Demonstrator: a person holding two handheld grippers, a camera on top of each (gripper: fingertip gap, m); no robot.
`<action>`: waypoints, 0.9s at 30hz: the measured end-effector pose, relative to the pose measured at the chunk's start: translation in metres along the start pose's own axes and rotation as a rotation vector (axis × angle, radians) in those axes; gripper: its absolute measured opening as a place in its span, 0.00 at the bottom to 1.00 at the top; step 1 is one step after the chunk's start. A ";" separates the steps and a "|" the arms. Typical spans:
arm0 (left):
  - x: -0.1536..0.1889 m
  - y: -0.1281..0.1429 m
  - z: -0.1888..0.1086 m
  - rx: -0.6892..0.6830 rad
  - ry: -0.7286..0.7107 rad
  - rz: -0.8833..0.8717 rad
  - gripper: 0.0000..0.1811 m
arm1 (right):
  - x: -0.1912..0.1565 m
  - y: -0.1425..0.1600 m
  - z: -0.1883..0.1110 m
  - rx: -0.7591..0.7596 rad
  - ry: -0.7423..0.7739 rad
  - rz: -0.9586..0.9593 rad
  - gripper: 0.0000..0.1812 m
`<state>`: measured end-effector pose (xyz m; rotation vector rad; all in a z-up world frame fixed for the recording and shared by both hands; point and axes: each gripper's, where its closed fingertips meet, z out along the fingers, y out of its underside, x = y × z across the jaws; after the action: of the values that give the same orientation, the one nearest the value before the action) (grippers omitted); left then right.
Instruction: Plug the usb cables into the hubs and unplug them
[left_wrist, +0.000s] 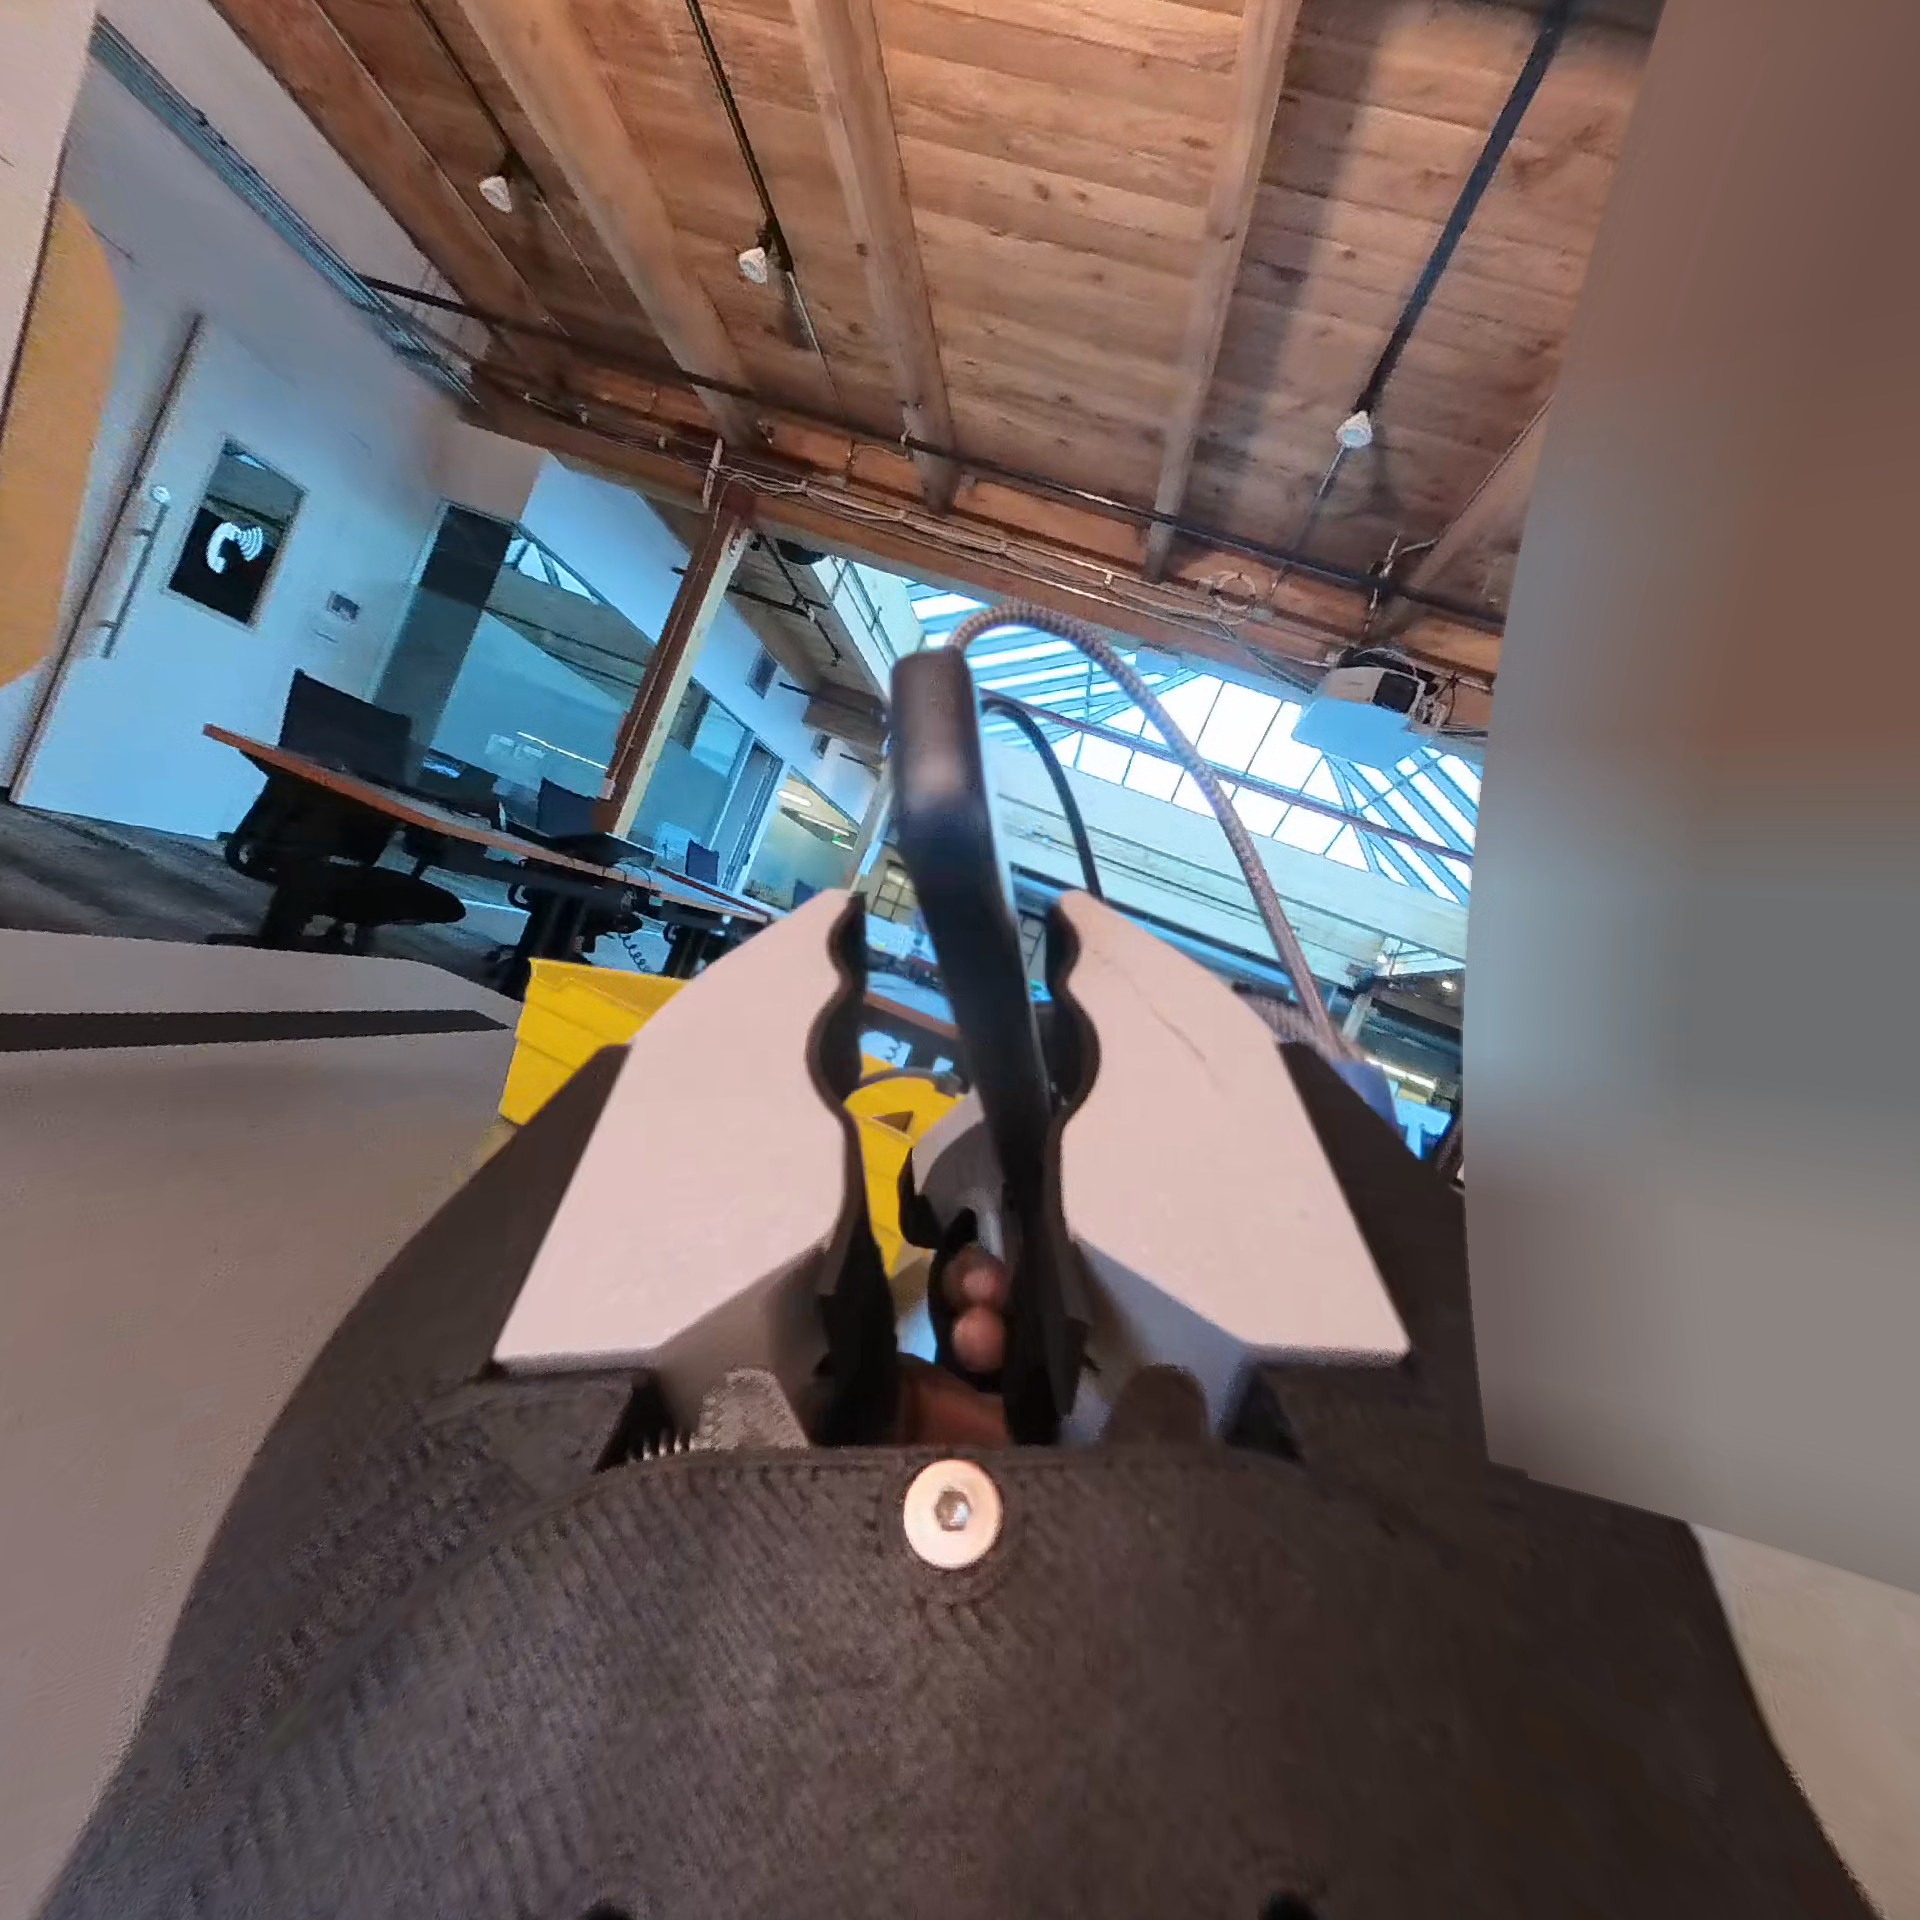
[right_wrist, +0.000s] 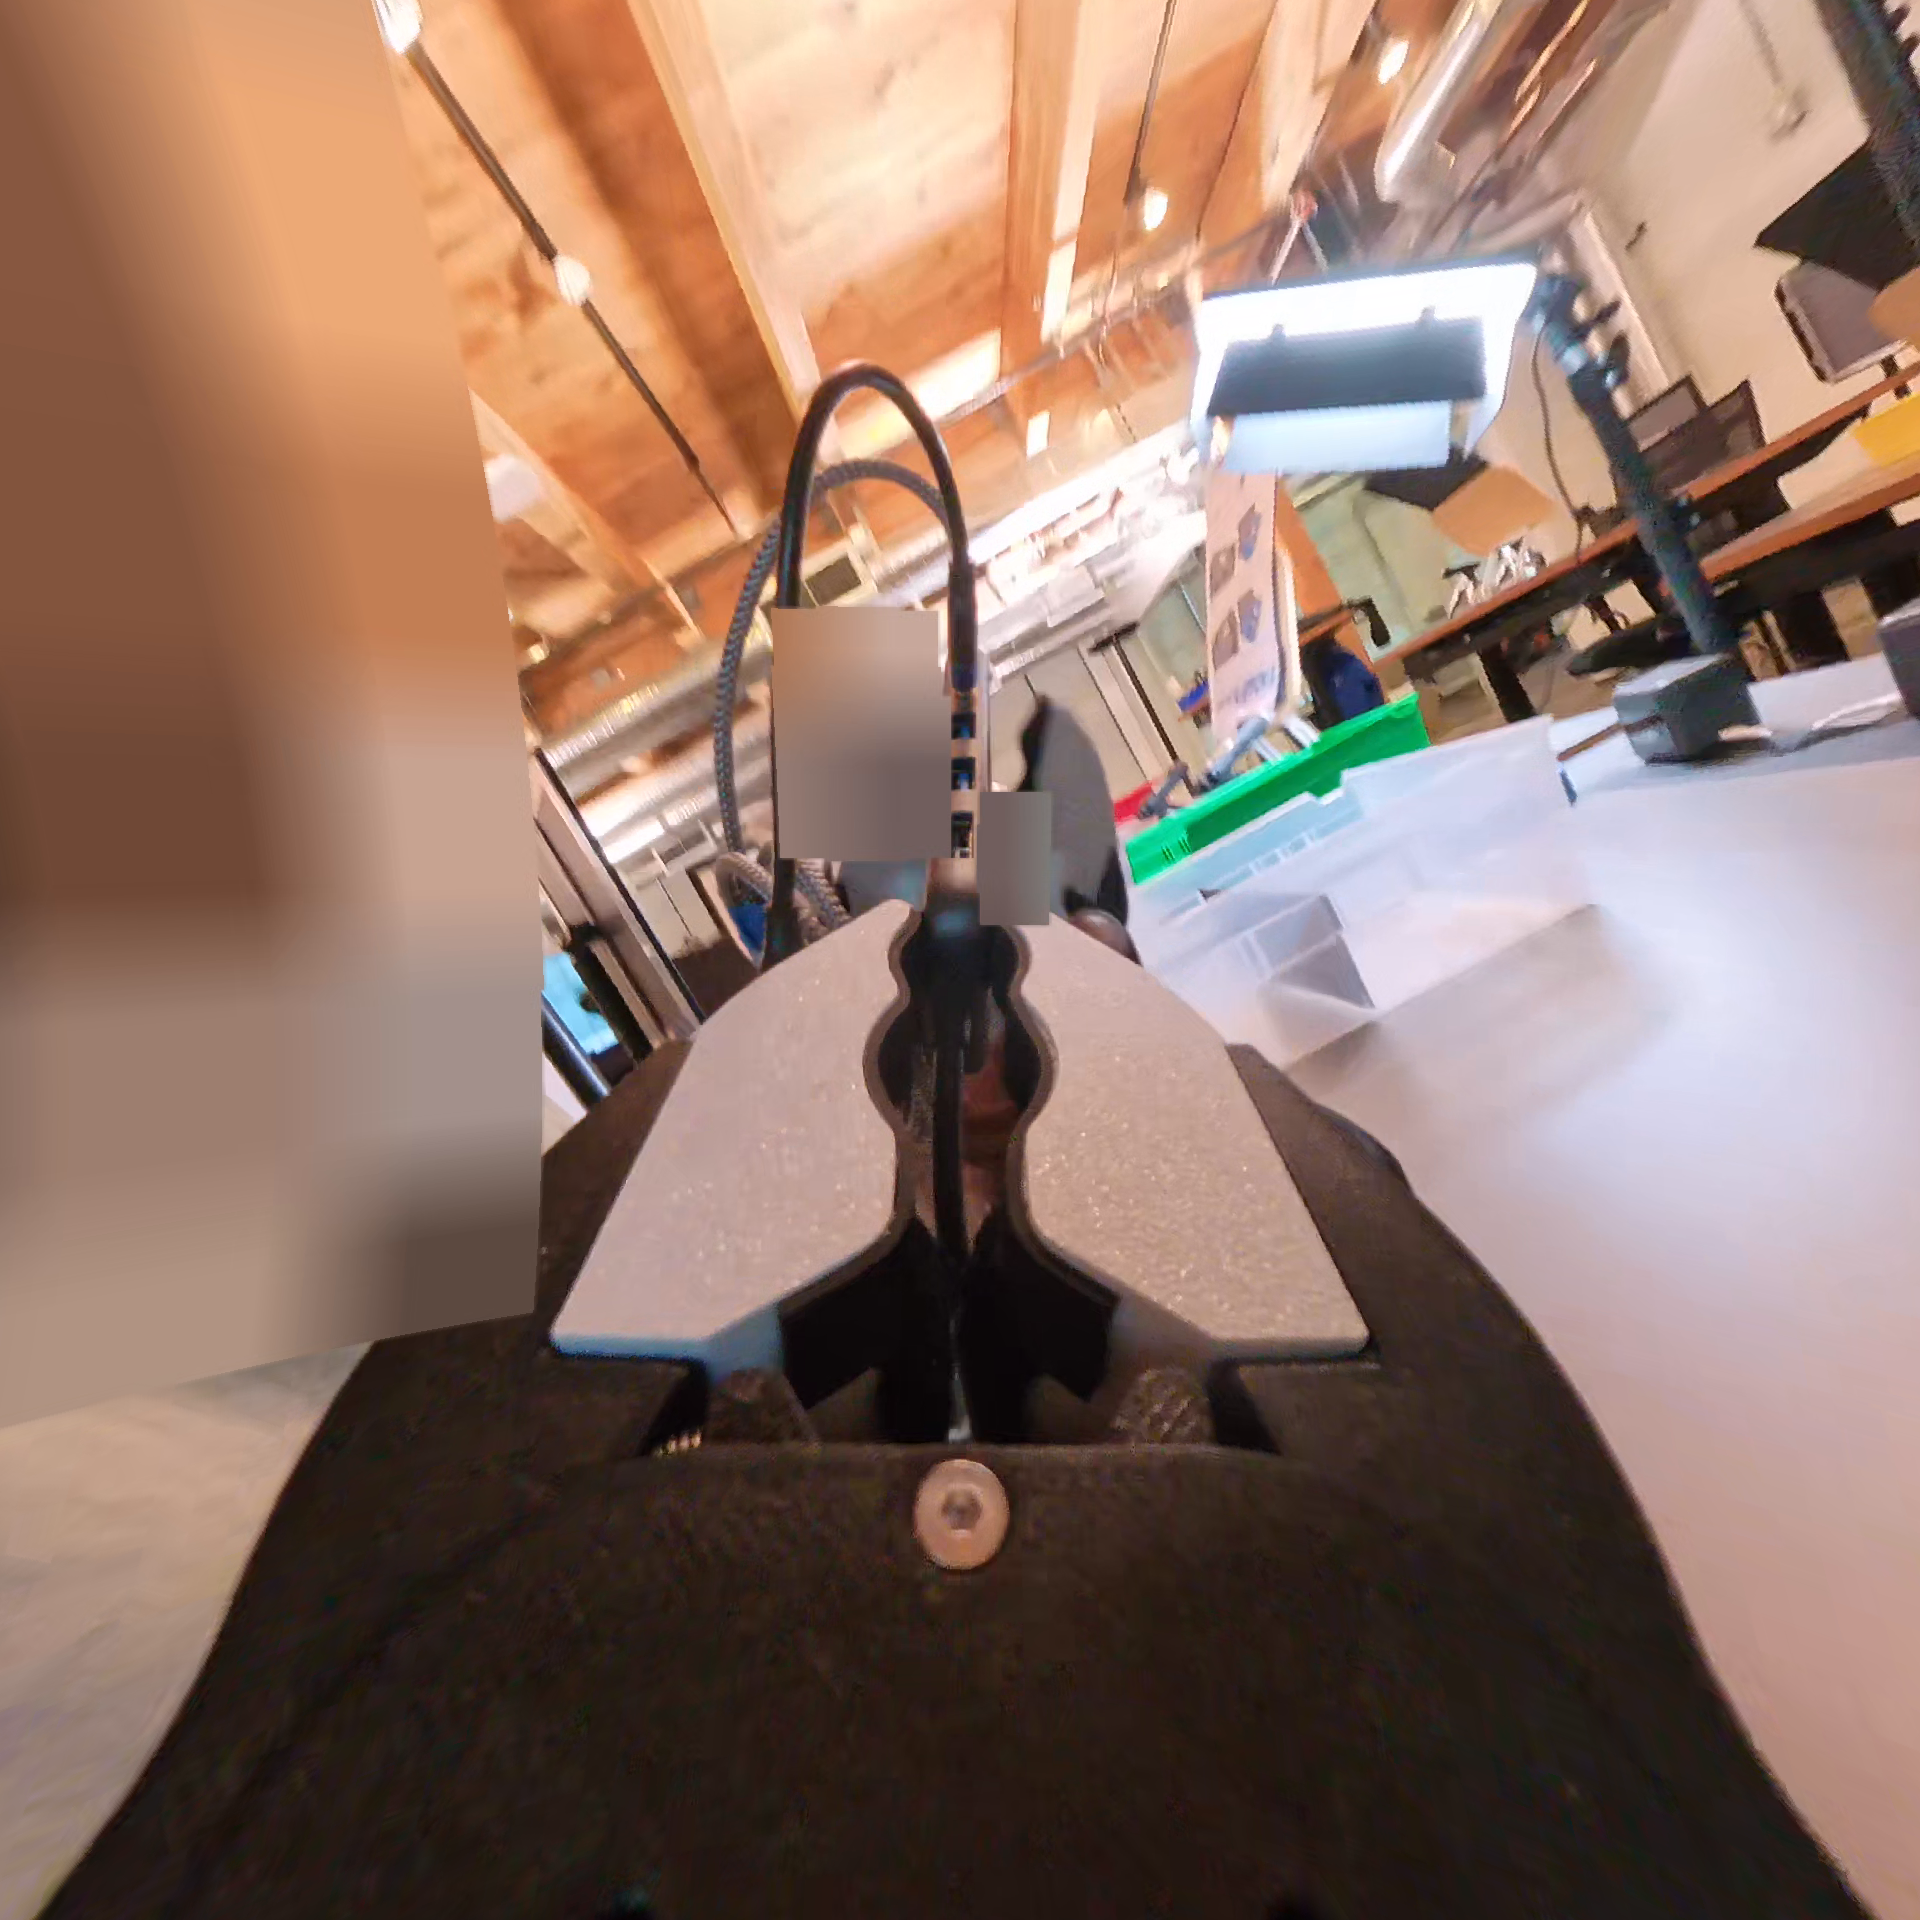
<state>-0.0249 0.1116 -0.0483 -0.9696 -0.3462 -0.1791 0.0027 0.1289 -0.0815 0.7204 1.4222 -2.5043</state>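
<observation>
Hub (left_wrist: 961, 862) held edge-on between the left tongs (left_wrist: 951, 935), long axis running up and away from the camera, slightly tilted left at the far end. Left tongs are partly closed; the hub's lower part passes through the gap and seems pinched deeper in, near the right finger (left_wrist: 1174, 1122). A black cable (left_wrist: 1049, 774) and a braided cable (left_wrist: 1216, 790) arc off the hub's far end and drop to the right. Beyond the gap, the other gripper and a person's fingertips (left_wrist: 977, 1309) show, blurred.

Right view: right tongs (right_wrist: 956, 940) closed on the black cable (right_wrist: 948, 1122), which runs straight up through the gap along the finger axis. Above the tips the hub (right_wrist: 964, 748) stands upright, long axis vertical, its port side with blue sockets facing the camera; most of the body is covered by mosaic patches. The black cable loops over the top of the hub; the braided cable (right_wrist: 743, 665) curves down on its left. Whether the plug in the tongs is seated in a port, I cannot tell.

Grey tabletop (right_wrist: 1662, 1039) on the right carries clear bins (right_wrist: 1403, 862) and a green crate (right_wrist: 1299, 774). Lit lamp panel (right_wrist: 1361, 353) above. Yellow bin (left_wrist: 582, 1029) behind the left tongs.
</observation>
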 end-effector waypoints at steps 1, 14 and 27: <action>0.001 0.001 -0.001 -0.011 0.016 0.003 0.11 | 0.001 0.007 0.003 -0.031 0.009 -0.027 0.07; 0.012 0.037 -0.027 -0.468 0.129 -0.063 0.07 | 0.008 -0.001 0.007 -0.334 -0.041 -0.366 0.13; 0.011 0.064 -0.037 -0.646 0.127 -0.079 0.07 | -0.001 0.016 0.021 -0.394 -0.136 -0.330 0.03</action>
<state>0.0124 0.1169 -0.1125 -1.5736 -0.2090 -0.4403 0.0031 0.1028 -0.0843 0.2543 2.0338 -2.3139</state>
